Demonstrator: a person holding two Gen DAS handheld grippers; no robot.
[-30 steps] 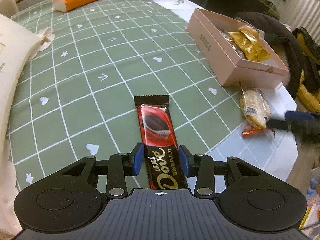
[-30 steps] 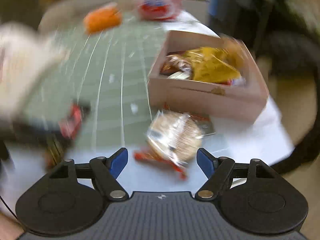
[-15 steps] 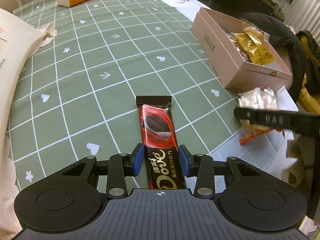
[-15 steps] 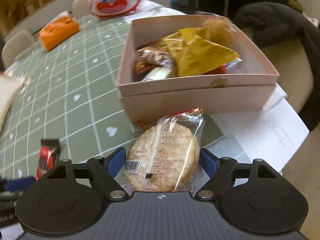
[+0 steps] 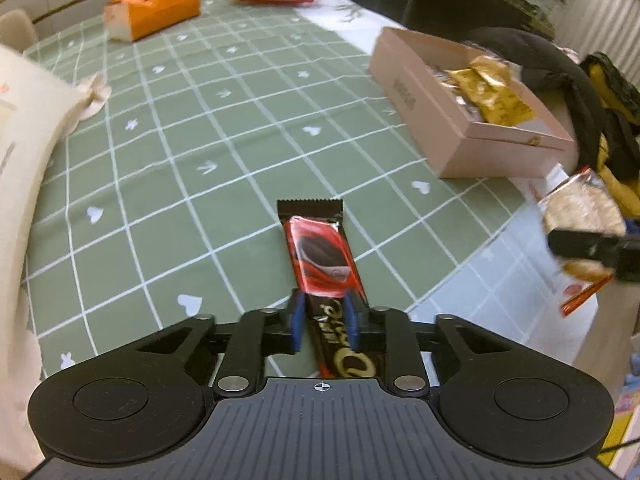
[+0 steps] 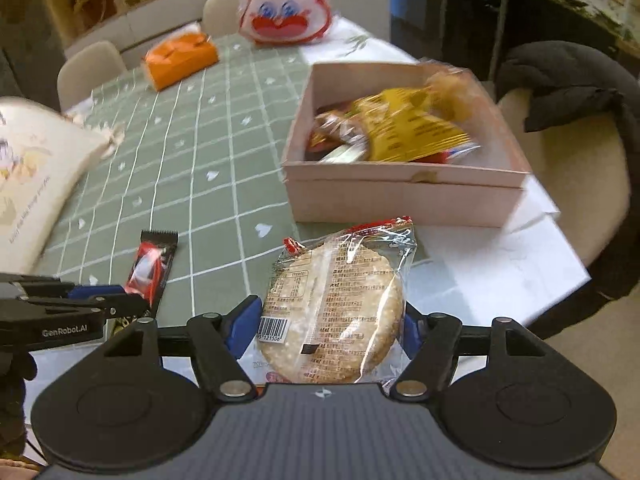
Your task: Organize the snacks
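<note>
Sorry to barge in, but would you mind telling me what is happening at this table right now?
A person is sorting snacks with a handheld gripper in each hand. The left gripper is closing on the near end of a Dove chocolate bar lying on the green checked tablecloth. The right gripper is closing around a wrapped round rice cracker, near the pink box that already holds other snack packets.

the near end of the chocolate bar (image 5: 320,256) is hidden under the left gripper's (image 5: 323,322) body. the pink box's (image 6: 404,196) snacks are blurred, their labels unreadable. the rice cracker pack's (image 6: 334,312) near edge is hidden under the right gripper (image 6: 328,330). a cream bag (image 5: 24,184) is cut off at the left edge.
</note>
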